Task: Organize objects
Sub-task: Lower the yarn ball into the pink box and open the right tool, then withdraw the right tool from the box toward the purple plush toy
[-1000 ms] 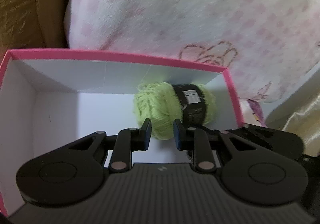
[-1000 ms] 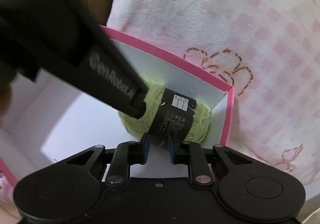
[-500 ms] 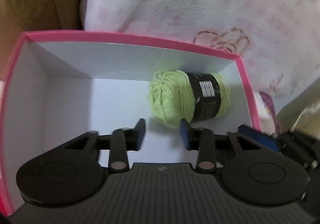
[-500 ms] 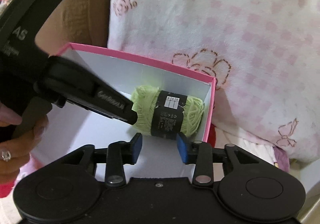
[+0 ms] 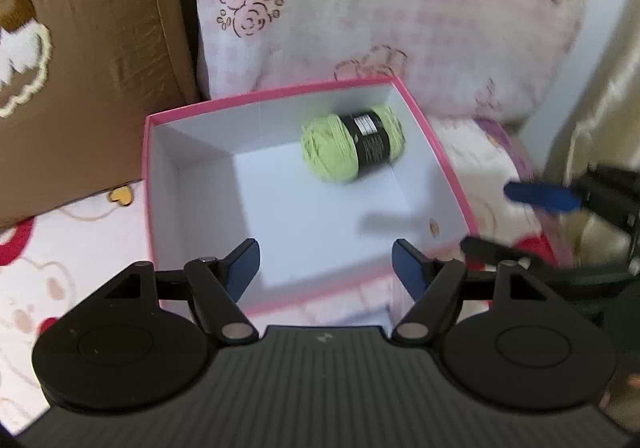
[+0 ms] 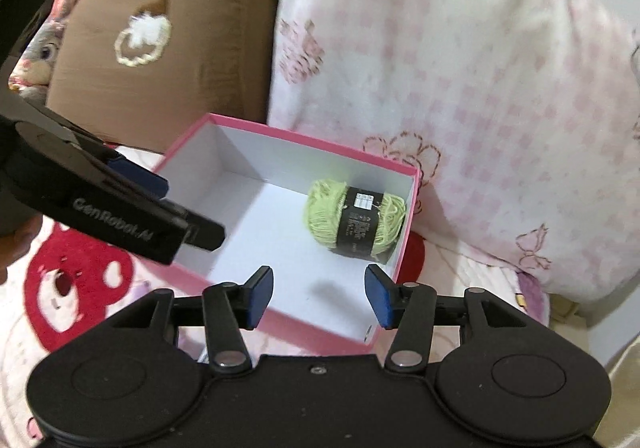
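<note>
While left gripper (image 5: 324,268) gapes, yarn (image 5: 352,143) lies seemingly beyond.

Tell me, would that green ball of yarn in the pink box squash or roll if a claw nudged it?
The green yarn skein looks soft and loosely wound, so it would probably squash and feel light. It lies on its side, so a nudge might roll it, though the box wall close beside it would likely stop it. Its black paper band might slip.

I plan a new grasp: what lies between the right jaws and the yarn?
Only bare white floor of the pink box, right wrist view, separates the right gripper from the green yarn.
</note>
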`<act>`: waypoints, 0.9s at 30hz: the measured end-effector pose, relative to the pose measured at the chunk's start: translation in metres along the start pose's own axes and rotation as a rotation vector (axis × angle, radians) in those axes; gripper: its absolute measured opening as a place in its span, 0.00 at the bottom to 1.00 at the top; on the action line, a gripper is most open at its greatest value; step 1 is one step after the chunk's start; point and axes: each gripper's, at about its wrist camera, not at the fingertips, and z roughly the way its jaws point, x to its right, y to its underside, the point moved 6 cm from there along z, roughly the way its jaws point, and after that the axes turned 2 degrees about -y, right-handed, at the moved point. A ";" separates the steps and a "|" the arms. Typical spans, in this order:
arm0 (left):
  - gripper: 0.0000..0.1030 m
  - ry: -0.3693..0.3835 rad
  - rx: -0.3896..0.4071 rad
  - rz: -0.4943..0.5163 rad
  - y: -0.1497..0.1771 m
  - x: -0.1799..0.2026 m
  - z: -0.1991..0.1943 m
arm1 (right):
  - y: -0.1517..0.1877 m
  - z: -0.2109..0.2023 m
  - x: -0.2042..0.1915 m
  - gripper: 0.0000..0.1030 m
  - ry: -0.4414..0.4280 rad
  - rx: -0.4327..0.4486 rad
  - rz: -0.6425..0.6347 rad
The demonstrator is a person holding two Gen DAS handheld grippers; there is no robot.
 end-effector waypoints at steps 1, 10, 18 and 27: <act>0.71 -0.009 -0.004 0.021 0.004 0.000 -0.009 | 0.001 -0.010 -0.005 0.55 -0.011 0.009 -0.001; 0.82 -0.083 0.054 0.130 0.047 -0.002 -0.095 | 0.015 -0.081 -0.046 0.80 -0.045 0.052 -0.047; 0.94 -0.038 0.056 0.141 0.083 -0.010 -0.126 | 0.037 -0.106 -0.075 0.92 -0.088 0.035 -0.053; 0.95 -0.003 0.014 0.094 0.118 -0.030 -0.130 | 0.063 -0.112 -0.104 0.93 -0.130 -0.038 -0.067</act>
